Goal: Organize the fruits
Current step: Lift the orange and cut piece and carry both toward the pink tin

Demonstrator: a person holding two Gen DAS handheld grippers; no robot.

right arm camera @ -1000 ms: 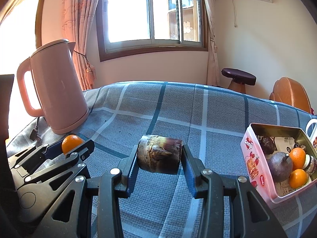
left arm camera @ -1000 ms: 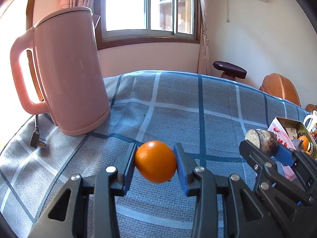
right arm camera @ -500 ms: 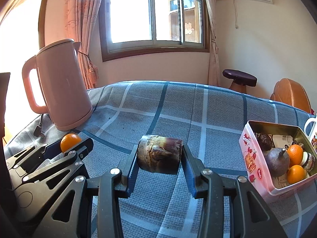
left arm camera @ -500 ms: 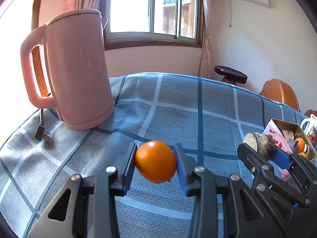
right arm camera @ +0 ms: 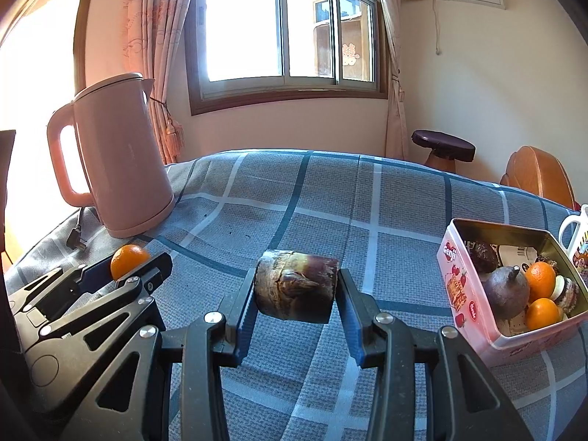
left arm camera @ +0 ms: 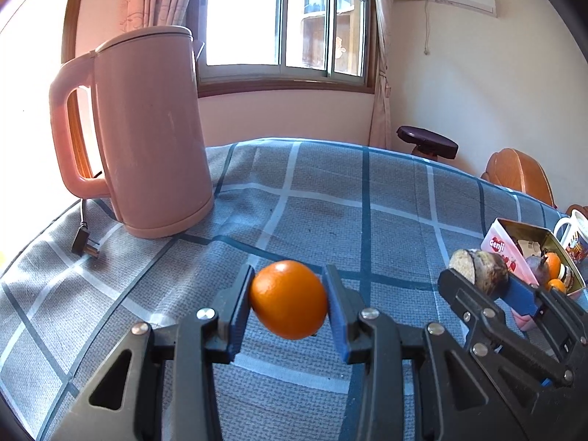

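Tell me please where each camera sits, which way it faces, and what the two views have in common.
Left wrist: on the left gripper, facing forward and down over the checked tablecloth; its fingers clamp an orange; the right gripper shows at right.
Right wrist: on the right gripper, same direction; its fingers clamp a brown cut chunk; the left gripper shows at left.
Shared: pink kettle, pink tin of fruit, window.

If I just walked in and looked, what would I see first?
Probably the bright orange pinched in the left gripper, held above the blue checked tablecloth. Next to it, the right gripper squeezes a brown stubby chunk in the air. You would also spot the big pink kettle at the far left and the pink tin of fruit on the right.
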